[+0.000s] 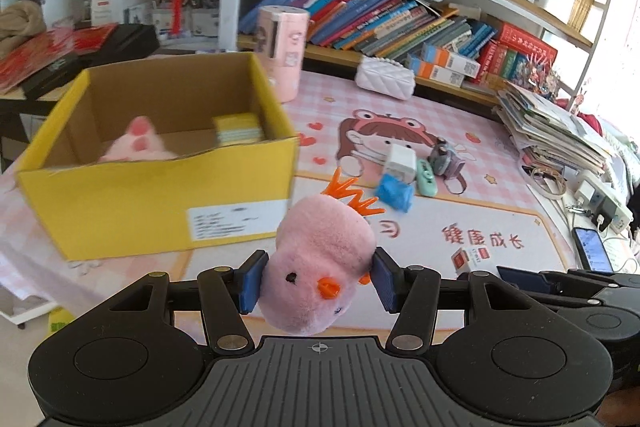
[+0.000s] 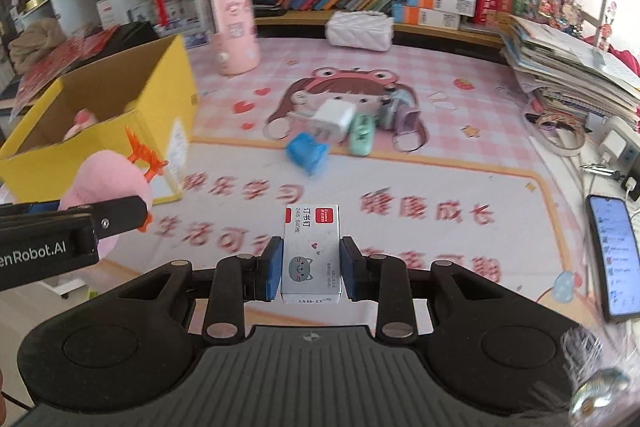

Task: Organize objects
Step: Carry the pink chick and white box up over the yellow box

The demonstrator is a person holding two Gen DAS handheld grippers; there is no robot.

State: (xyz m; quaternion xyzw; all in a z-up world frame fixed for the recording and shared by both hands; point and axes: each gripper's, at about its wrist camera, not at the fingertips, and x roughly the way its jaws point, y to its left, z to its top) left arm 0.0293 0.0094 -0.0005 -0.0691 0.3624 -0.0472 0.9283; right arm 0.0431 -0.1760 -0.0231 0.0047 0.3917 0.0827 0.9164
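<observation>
**Spotter:** Where are we?

**Operator:** Carry step, I'd say. My left claw [image 1: 316, 281] is clamped on the pink plush chick [image 1: 320, 259], just in front of the yellow box [image 1: 160, 203], off the surface [image 1: 460, 195]. My right claw [image 2: 308, 269] is pinched narrow on the staple box [image 2: 311, 253], right of the yellow box.

**Spotter:** How's the staple box lying?

**Operator:** Long axis runs along the claw, printed end pointing away from me. The chick's beak faces back at the camera, orange crest toward the yellow box.

**Spotter:** Next?

**Operator:** Probably get both over the open top, clear the near wall, then let go. A pink toy [image 1: 138, 143] is already inside.
</observation>
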